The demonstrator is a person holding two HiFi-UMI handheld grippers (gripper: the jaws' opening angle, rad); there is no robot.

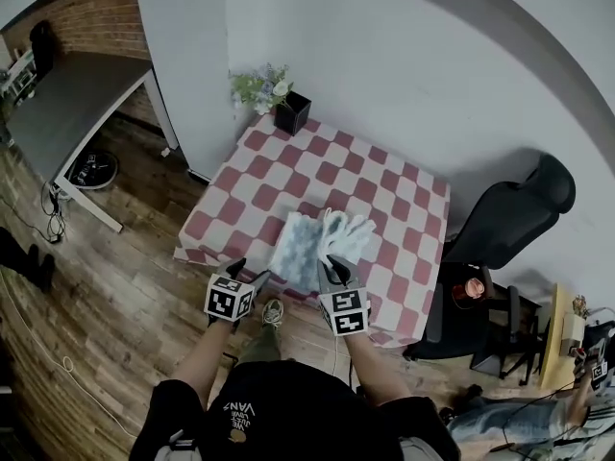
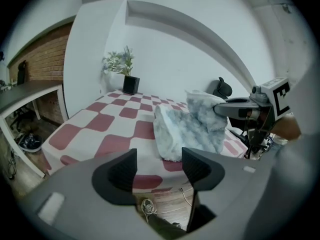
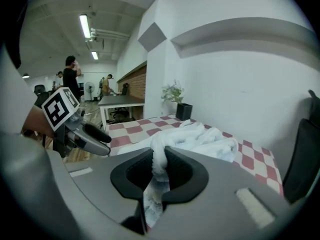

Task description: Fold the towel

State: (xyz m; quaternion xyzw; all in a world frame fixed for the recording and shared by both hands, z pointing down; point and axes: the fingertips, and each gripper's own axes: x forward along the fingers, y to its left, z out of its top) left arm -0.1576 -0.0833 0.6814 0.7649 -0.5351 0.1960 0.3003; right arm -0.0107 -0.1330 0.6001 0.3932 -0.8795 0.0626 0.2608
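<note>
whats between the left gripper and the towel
Nothing but a bare strip of checked tablecloth. The left gripper, jaws open and empty, sits short of the towel, as seen in the left gripper view.

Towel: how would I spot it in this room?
Find the table with the red checked cloth. Near its front edge lies the towel, a fluffy pale heap pinched by the right tool. Its only neighbour, a black plant pot, is hard and dark.

Red-and-white checkered table (image 1: 288, 176), black plant pot (image 1: 291, 113) with flowers (image 1: 259, 86) at its far corner by white wall (image 1: 384, 56). Black office chair (image 1: 509, 214) right of table; grey desk (image 1: 67, 104) far left, wood floor (image 1: 106, 296).
</note>
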